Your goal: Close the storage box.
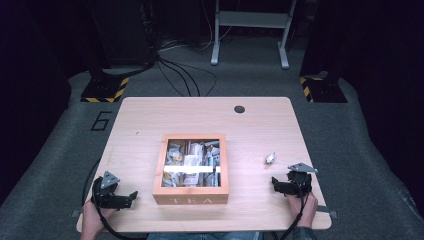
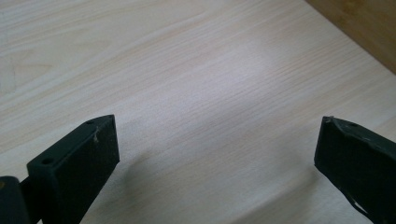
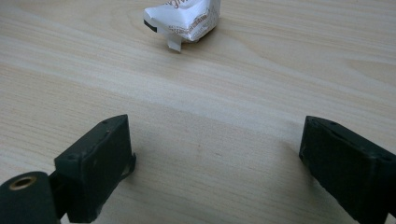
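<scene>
A wooden box marked TEA (image 1: 190, 168), with a clear lid over several sachets, stands in the middle of the table. A small crumpled white tea sachet (image 1: 270, 158) (image 3: 183, 19) lies on the wood to its right. My left gripper (image 1: 131, 196) (image 2: 217, 140) rests low at the table's front left, just left of the box, jaws wide open over bare wood. My right gripper (image 1: 274, 184) (image 3: 215, 144) sits at the front right, open, with nothing between its jaws. The sachet lies a short way beyond its fingertips.
The light wooden table (image 1: 150, 115) has a dark round hole (image 1: 239, 109) near its far edge. A corner of the box (image 2: 364, 23) shows at the upper right of the left gripper view. Cables and stand bases lie on the grey floor beyond.
</scene>
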Available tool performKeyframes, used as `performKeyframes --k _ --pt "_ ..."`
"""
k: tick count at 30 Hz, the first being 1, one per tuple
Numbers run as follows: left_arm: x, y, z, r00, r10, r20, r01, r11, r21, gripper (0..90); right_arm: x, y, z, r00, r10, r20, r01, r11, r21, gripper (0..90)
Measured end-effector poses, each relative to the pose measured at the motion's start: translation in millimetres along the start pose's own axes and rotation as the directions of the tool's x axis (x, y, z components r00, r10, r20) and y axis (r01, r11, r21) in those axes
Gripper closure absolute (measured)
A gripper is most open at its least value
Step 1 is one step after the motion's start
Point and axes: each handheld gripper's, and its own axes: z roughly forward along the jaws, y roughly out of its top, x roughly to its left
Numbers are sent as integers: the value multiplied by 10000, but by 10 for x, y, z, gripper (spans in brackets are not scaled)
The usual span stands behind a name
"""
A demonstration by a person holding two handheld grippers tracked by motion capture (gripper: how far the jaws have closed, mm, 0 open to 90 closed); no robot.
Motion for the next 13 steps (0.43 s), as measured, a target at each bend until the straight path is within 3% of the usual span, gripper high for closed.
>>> performKeyframes --k 3,5,13 --pt "-2 -23 5 9996 -276 -115 274 9994 -207 0 -4 -1 0 10000 -58 -15 58 10000 -6 91" --pt "13 -17 6 9993 -387 -20 386 9992 -65 0 -2 -2 0 10000 -6 -42 6 10000 -35 92" --pt "-11 -4 20 9989 -462 -52 462 9989 -55 2 -4 -2 1 10000 -46 -28 46 10000 -32 92"
